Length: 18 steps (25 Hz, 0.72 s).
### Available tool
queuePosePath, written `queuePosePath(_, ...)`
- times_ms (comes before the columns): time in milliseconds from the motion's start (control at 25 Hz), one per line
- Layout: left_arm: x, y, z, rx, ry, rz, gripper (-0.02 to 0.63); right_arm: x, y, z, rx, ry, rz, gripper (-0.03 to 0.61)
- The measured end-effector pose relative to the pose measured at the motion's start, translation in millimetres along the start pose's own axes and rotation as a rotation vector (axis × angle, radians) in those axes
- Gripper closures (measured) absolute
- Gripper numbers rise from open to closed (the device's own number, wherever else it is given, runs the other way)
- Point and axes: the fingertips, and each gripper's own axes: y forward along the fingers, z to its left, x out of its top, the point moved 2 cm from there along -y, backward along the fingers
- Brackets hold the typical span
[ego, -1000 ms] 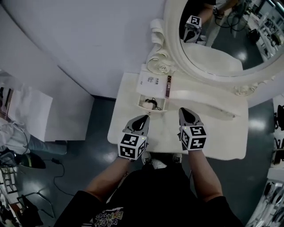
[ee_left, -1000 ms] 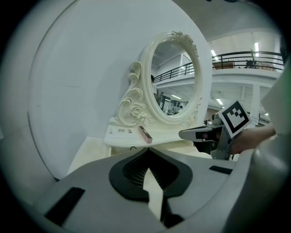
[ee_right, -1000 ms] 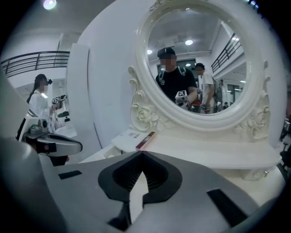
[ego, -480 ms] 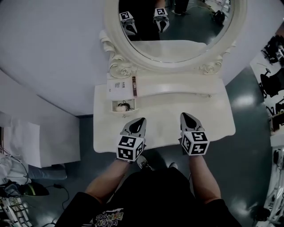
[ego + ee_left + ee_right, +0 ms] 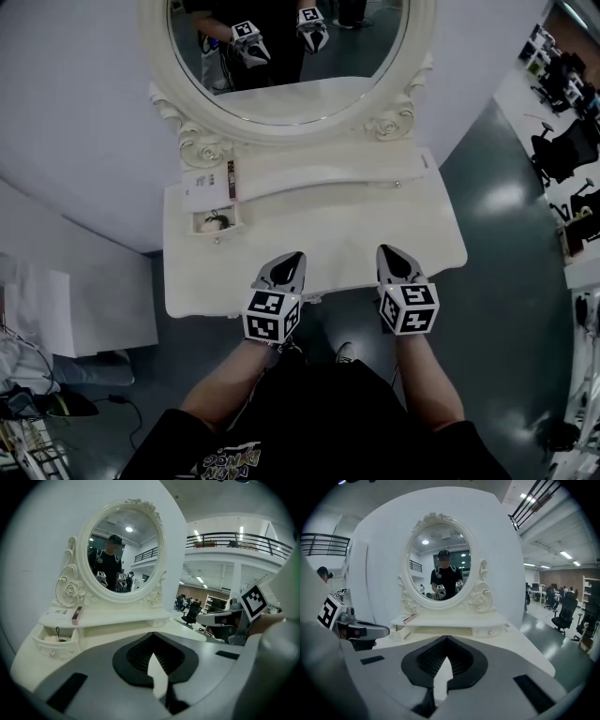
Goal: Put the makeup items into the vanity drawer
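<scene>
The vanity (image 5: 309, 234) is showing a smooth, cream satin finish; its mirror (image 5: 281, 56) is gleaming glassy. The floor (image 5: 506, 187) is shining glossy. The left gripper (image 5: 286, 267) and right gripper (image 5: 394, 262) are looking matt grey plastic.

Curved white wall (image 5: 75, 112) behind cream vanity (image 5: 309, 173). Oval mirror (image 5: 281, 56) in carved scroll frame. Pale tabletop (image 5: 319, 234), wavy front edge. Dark glossy floor (image 5: 497, 234), glare patches from overhead light. White boxy unit (image 5: 84, 305) just left of vanity. Black office chairs (image 5: 558, 150) off to the right. Open hall beyond: dark mezzanine railing (image 5: 234, 538), ceiling strip lights (image 5: 566, 555), shelving (image 5: 588, 597) at back.
</scene>
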Motion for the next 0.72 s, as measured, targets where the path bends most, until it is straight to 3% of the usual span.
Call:
queuePosePath(320,-18.8,-0.9,-63.8,0.015,-0.001,0.008,0.606,-25.9,-43.9,-30.7,0.032,0.004,0.000,0.551)
queuePosePath(720,-40.1,-27.0,-108.0,0.072,-0.013,-0.008,0.606,-48.9,-84.1,-28.7,0.116,-0.034,-0.002,0.551)
